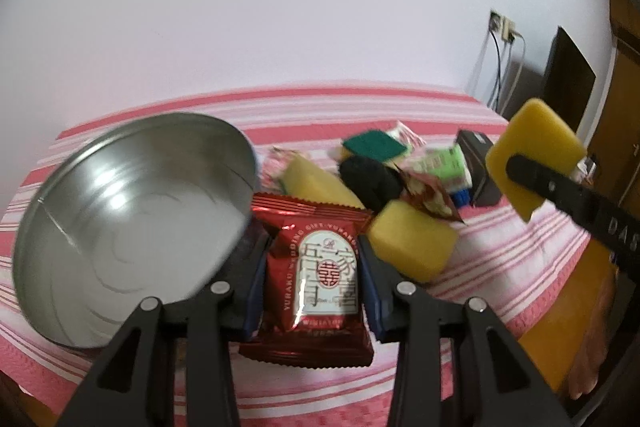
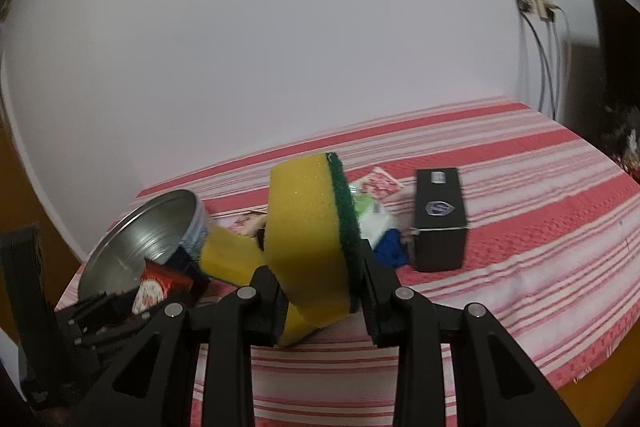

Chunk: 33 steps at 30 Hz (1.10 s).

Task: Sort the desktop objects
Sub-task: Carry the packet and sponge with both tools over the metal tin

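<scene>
I am holding a red snack packet [image 1: 320, 279] in my left tool [image 1: 314, 281], its two fingers pressing in on the packet's sides, with the white label facing the camera. In the left wrist view the metal tin [image 1: 132, 223] is tilting at about nine o'clock from the packet, its open mouth turned toward me and its rim reaching right up to the packet's upper left corner; I cannot tell whether they are touching. The tin is standing on the counter, which is wearing a red-and-white striped cloth [image 1: 500, 251].

My right tool [image 2: 320, 263] is gripping a yellow sponge with a green scouring face [image 2: 308, 227], the green side lying against the right finger and the yellow bulk filling the gap. From the left wrist view this same sponge is showing at about two o'clock, raised above the cloth, with the right tool's finger [image 1: 560, 187] crossing it.

The remaining pile is lying at twelve to one o'clock beyond the packet: a yellow sponge block [image 1: 412, 243] just beside the left tool's right finger, another yellow piece [image 1: 316, 183] behind it, a black pad [image 1: 370, 181], a green-faced sponge [image 1: 374, 145], a torn red wrapper [image 1: 430, 195], a green-and-white pack [image 1: 442, 163], and something blue [image 1: 460, 197] that is too blurred to identify. A black box [image 2: 440, 219] is standing at the pile's right edge, at about one o'clock in the right wrist view.
</scene>
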Each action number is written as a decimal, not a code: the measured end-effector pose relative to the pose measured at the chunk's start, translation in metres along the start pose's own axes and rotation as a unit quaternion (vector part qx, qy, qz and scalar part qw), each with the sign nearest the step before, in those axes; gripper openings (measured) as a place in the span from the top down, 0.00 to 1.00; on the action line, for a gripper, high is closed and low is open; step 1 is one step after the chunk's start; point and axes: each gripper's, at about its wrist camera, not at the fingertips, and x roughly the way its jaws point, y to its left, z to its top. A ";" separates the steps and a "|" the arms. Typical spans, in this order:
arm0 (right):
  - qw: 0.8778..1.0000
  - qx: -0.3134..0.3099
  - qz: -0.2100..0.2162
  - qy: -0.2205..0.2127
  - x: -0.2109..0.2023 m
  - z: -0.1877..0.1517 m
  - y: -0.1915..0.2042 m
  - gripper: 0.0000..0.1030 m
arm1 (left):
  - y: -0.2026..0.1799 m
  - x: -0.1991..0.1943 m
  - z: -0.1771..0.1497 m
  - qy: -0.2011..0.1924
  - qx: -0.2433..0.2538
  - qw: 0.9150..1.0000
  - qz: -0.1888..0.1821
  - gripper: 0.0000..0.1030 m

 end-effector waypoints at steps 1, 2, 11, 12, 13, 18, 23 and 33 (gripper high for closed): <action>1.000 -0.006 0.005 0.000 0.001 0.000 0.006 0.68 | 0.005 -0.002 0.002 -0.004 -0.003 1.000 0.004 0.61; 1.000 -0.012 0.011 0.000 0.000 0.001 0.012 0.68 | 0.009 -0.005 0.004 -0.009 -0.006 1.000 0.010 0.61; 0.994 -0.068 0.080 -0.001 0.010 0.007 0.080 0.68 | 0.064 -0.030 0.013 -0.044 -0.041 0.996 0.070 0.61; 0.993 -0.074 0.092 0.000 0.012 0.008 0.089 0.68 | 0.071 -0.032 0.014 -0.046 -0.045 0.995 0.077 0.61; 0.992 -0.079 0.099 0.000 0.014 0.008 0.096 0.68 | 0.075 -0.033 0.014 -0.047 -0.047 0.994 0.083 0.61; 0.986 -0.102 0.134 -0.005 0.023 0.012 0.134 0.68 | 0.108 -0.039 0.015 -0.054 -0.065 0.989 0.124 0.61; 0.981 -0.123 0.152 -0.012 0.033 0.017 0.169 0.68 | 0.133 -0.037 0.019 -0.053 -0.080 0.984 0.151 0.61; 0.981 -0.124 0.149 -0.012 0.066 0.026 0.195 0.68 | 0.157 -0.026 0.030 -0.049 -0.100 0.979 0.168 0.61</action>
